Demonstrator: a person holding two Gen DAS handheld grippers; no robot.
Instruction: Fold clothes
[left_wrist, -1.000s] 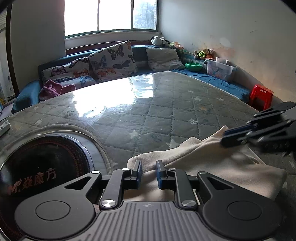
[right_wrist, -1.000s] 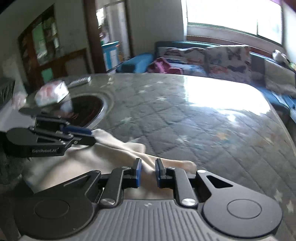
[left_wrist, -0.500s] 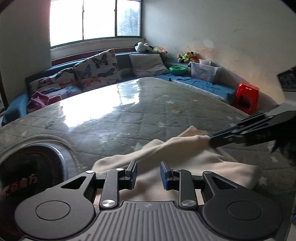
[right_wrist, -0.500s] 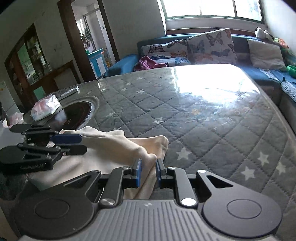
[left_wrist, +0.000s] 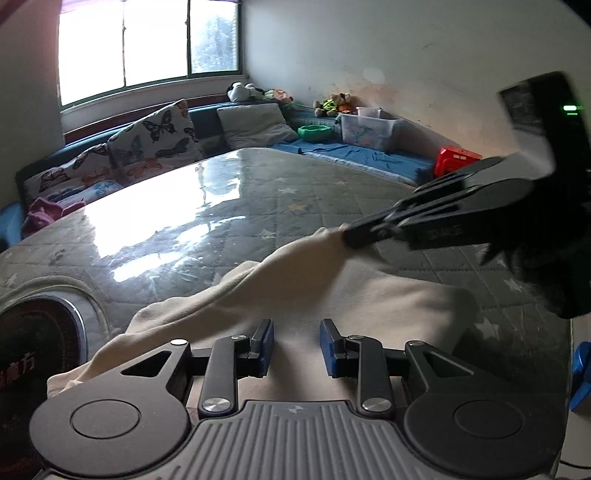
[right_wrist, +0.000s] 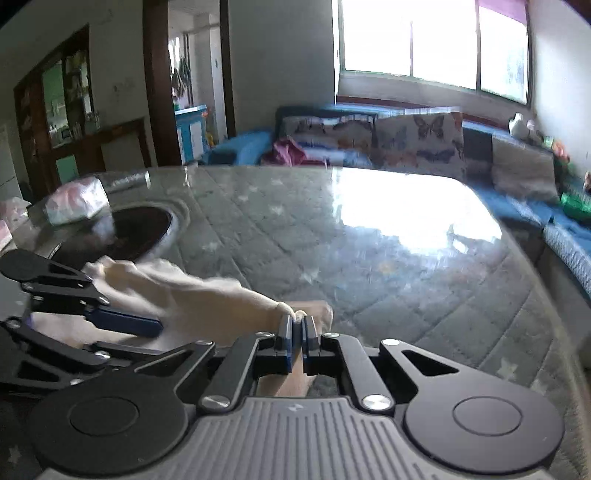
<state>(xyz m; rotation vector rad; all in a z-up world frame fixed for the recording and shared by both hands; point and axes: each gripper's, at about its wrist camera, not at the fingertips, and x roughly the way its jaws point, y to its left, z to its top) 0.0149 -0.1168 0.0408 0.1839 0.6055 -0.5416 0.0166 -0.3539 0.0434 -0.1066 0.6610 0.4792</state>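
Right wrist view: right gripper (right_wrist: 297, 328) pinches the cream garment (left_wrist: 332, 295) edge, lifting a fold; left gripper (left_wrist: 297, 345) hovers unclenched and must pin cloth next.

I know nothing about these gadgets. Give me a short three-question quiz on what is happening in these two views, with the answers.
1. True or false: the right gripper is clamped on the cream garment.
2. Multiple choice: the left gripper is A) shut on the garment, B) open with the garment beneath it, C) out of sight.
3. Short answer: what does the garment lie on?

Key
1. True. Its blue pads pinch a fold of the cloth and lift it off the surface.
2. B. Its fingers stand apart with only cloth below the gap.
3. A quilted, star-patterned table cover under a glossy clear sheet.
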